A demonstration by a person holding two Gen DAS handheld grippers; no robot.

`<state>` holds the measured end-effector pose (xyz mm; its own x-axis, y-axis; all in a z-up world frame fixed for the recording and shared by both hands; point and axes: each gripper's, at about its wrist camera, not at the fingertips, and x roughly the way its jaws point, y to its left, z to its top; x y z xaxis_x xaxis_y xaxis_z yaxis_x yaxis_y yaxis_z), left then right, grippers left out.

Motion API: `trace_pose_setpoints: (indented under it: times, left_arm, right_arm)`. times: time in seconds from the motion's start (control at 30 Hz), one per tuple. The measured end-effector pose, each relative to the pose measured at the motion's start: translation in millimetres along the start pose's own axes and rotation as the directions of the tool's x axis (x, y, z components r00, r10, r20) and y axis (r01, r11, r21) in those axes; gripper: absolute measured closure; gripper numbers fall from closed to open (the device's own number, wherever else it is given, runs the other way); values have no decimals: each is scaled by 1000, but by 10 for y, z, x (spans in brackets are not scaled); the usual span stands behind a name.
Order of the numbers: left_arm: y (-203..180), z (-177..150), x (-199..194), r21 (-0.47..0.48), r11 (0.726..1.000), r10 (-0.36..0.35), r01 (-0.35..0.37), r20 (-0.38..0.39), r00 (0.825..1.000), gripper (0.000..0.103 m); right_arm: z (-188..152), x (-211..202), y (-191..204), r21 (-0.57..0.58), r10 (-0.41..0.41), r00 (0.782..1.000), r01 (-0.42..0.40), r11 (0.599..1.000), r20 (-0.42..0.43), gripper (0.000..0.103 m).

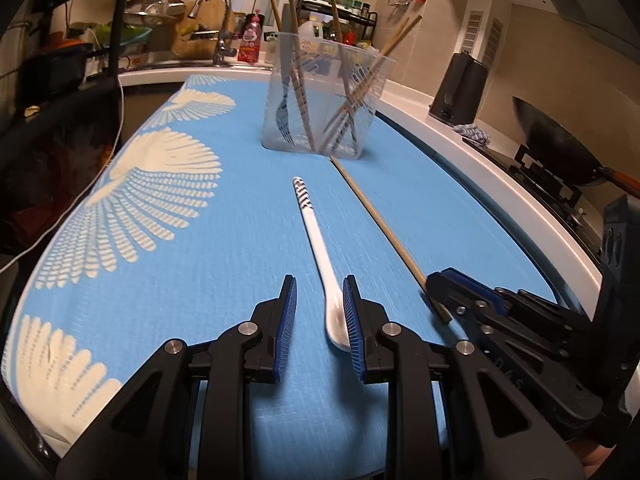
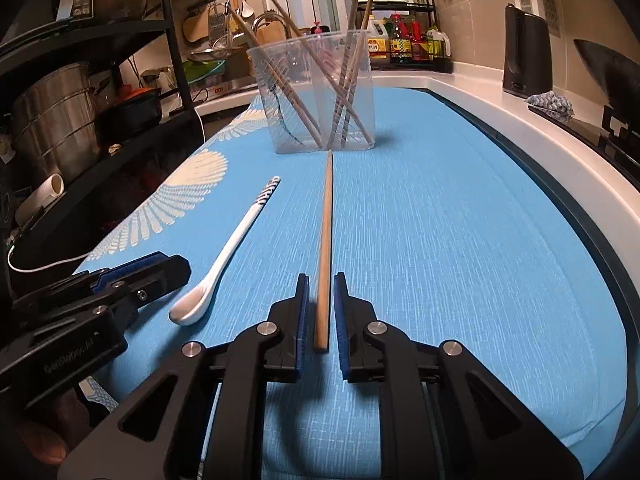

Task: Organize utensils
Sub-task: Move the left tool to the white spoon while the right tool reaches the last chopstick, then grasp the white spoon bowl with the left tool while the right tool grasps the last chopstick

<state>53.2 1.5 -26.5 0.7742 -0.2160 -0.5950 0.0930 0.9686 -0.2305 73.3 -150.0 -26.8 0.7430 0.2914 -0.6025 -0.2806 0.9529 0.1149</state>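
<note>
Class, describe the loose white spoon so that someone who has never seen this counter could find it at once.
Start at the blue cloth with pale fan shapes, where a clear tub of chopsticks stands. In front of the tub two utensils lie loose side by side: a single wooden chopstick and, to its left, the spoon. The spoon is the glossy white one, with a dark-striped handle end.
</note>
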Motion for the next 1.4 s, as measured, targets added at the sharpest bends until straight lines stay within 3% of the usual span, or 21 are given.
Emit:
trace_pose_setpoints:
  times: [0.23,0.43,0.63,0.83,0.93,1.1,1.4]
  left_arm:
    - [-22,-68,103,-21,1000,-8,7,-43,999,78]
    - [-131,-108,105,9,1000,-3,4,-35,999,78]
    - [-260,-139,115,58,998,34,-32,-25,999,79]
    - [-241,-121,99,72,994,83,-82,-15,996,87]
    - [-157,-79,84,61,990,130,-130,2,991,93]
    - [0,-26,76,54,978,198,-199,33,980,94]
    - [44,-65,68,55,981,184,-188,61,981,93]
  right_arm:
    - [-62,26,-5,-9,-7,1000,7,1000,-13,90]
    - [-73,19,0,-16,-17,1000,17,1000,-8,94]
    - [-81,12,-13,-19,-19,1000,19,1000,-8,96]
    - [-82,6,0,-23,-24,1000,24,999,-8,96]
    - [-90,-15,-9,-19,-44,999,44,999,-5,97]
    - [-103,-68,-84,19,-103,995,103,994,-14,96]
    - [-133,-84,-92,18,-116,993,116,993,2,95]
